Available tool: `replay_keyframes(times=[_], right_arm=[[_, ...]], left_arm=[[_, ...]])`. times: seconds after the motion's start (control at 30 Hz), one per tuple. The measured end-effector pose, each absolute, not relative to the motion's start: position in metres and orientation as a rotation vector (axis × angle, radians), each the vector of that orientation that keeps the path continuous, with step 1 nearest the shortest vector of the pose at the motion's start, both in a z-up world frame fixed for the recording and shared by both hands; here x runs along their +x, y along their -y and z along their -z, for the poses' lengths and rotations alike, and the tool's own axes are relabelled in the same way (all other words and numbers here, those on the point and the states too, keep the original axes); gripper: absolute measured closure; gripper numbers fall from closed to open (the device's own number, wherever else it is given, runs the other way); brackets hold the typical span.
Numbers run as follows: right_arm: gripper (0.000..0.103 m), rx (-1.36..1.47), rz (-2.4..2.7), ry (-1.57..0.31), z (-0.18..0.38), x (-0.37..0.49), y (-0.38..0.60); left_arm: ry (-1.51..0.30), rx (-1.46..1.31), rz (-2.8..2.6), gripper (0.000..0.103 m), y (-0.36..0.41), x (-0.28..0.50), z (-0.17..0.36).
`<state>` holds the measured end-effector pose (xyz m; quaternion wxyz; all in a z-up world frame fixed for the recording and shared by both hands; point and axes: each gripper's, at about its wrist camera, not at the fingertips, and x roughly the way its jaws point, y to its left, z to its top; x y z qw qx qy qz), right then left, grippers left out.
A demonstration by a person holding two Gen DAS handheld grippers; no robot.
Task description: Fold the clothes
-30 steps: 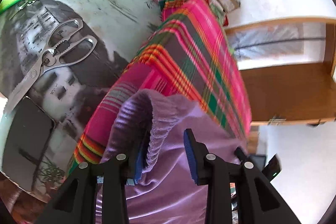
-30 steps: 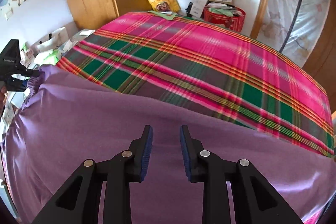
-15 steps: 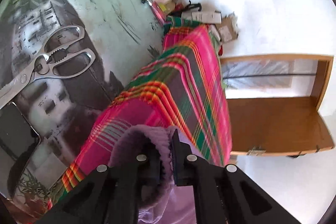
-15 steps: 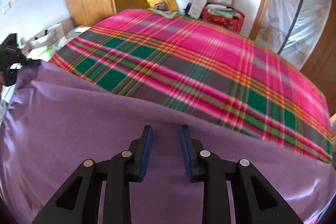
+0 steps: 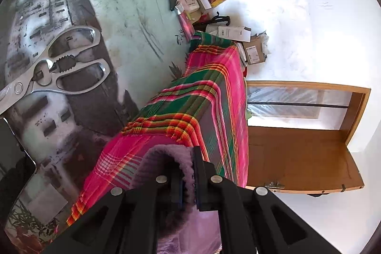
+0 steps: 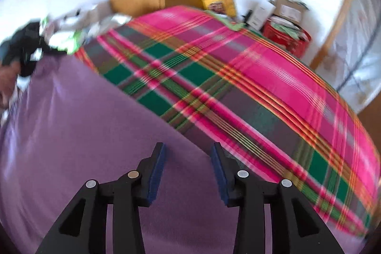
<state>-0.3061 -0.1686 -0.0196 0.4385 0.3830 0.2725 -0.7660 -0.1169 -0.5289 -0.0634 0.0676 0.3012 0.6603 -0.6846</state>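
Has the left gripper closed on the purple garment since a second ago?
Yes. The left gripper now pinches the purple garment's ribbed edge; earlier its jaws straddled it.

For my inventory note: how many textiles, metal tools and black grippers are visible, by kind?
Textiles: 2, the purple knit garment and the pink-green plaid blanket.
Metal tools: 1, the steel kitchen scissors.
Grippers: 2, the left gripper and the right gripper.
Total: 5.

left gripper (image 5: 188,173) now clamped on purple garment (image 5: 166,156) hem, right gripper (image 6: 188,168) jaws just widened
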Motion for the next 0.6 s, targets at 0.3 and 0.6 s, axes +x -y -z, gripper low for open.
replay_keyframes(times=[0.3, 0.6], right_arm=[[0.061, 0.979, 1.766, -0.648, 0.020, -0.310, 0.172], [0.098, 0.966, 1.726, -0.676, 0.018, -0.297, 0.180]], left_arm=[[-1.995, 0.916, 2.060, 0.096, 0.530, -0.117, 0.064], [-1.979, 0.928, 2.065, 0.096, 0.530, -0.117, 0.061]])
